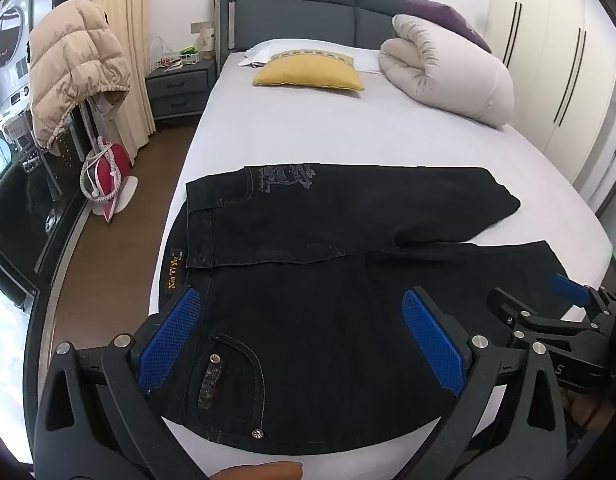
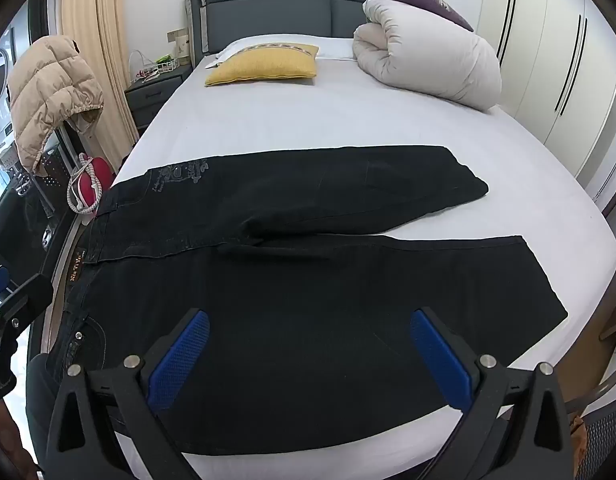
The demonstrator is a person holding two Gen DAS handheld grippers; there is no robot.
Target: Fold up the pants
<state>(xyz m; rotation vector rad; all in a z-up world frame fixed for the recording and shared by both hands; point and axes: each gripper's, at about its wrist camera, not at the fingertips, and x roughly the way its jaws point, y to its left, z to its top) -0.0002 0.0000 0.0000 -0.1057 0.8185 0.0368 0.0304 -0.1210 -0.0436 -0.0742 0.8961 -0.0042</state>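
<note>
A: Where do the claws stand?

B: The left gripper [image 1: 304, 336] hangs with its jaws spread wide and nothing between them, its blue pads [image 1: 170, 336] above the waist end of the black jeans [image 1: 348, 240]. The right gripper [image 2: 310, 356] is just as wide and just as empty, over the nearer leg further along.

A: Touching the cloth?

B: I cannot tell from these views; neither pad pinches any fabric.

A: And the jeans themselves?

B: Spread flat across the foot end of the bed [image 1: 308, 136], on the white sheet. The waistband with its brown label [image 1: 174, 270] sits at the left edge of the mattress, both legs run to the right, the far leg angled slightly away from the near one. A front pocket with rivets [image 1: 236, 364] shows between the left pads.

A: What lies beyond?

B: A yellow cushion [image 1: 308, 74] near the head, a rolled white duvet [image 1: 448, 76] to its right with a purple pillow [image 1: 444, 20] behind it, and the grey upholstered headboard [image 1: 300, 12]. A grey nightstand [image 1: 180, 88] stands at the left, a beige puffer jacket [image 1: 72, 68] hangs nearer, and white wardrobe doors [image 1: 556, 60] fill the right.
</note>
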